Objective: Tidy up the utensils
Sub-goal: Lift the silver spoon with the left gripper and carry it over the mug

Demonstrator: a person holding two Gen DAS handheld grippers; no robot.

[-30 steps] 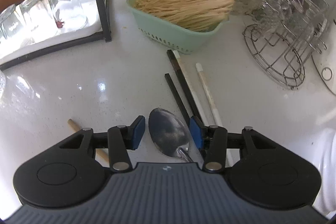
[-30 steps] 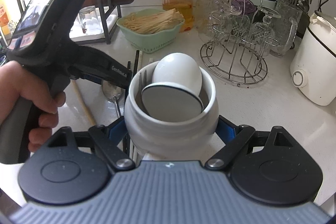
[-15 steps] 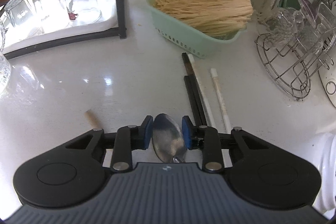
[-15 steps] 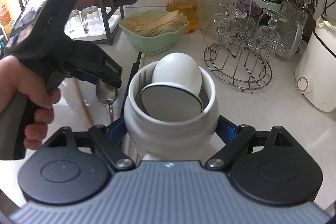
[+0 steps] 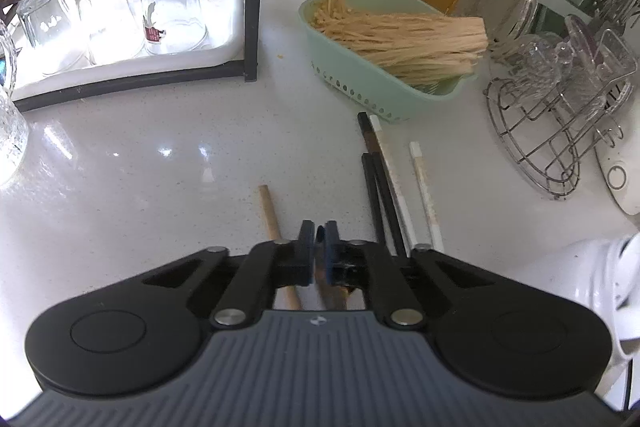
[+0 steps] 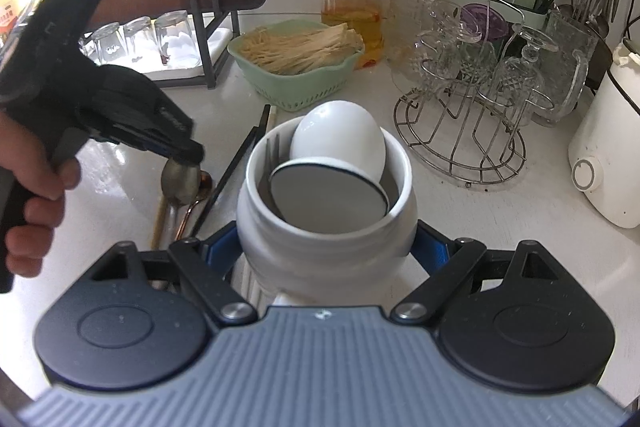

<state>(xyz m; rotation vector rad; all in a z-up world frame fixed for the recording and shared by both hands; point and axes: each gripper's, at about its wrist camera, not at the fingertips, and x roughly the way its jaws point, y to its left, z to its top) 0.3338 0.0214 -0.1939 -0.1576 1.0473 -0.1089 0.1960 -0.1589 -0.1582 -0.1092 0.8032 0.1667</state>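
On a white kitchen counter [image 5: 132, 163], the left gripper [image 5: 317, 250] has just been closing its fingers and is now clenched on a metal spoon [image 6: 180, 183], gripping it edge-on across the bowl, as the right wrist view shows; from the left wrist view only a thin dark sliver shows between the blue pads. The spoon's handle trails down toward the counter, and whether its end rests there cannot be told. The right gripper [image 6: 324, 251] is clamped around a white ceramic holder [image 6: 324, 239] that already carries a white spoon [image 6: 340, 139], a round grey-faced piece and what looks like a fork. Waiting on the counter are 2 black chopsticks [image 5: 380, 195], 2 white chopsticks [image 5: 424, 183] and a wooden stick [image 5: 272, 219], lying side by side just ahead of the left gripper. A green basket [image 5: 360, 83] of dry noodles, a red-lidded jar [image 6: 352, 7], upturned glasses [image 5: 172, 3] on a tray and a wire rack [image 6: 460, 131] stand behind. The spoon is light, stiff and smooth; held across its curved bowl it may pivot or slip, so a grip nearer the neck would likely be steadier. The chopsticks are thin, light and liable to roll, best pinched mid-length, 1 or 2 at a time. The holder is heavy, glazed and breakable.
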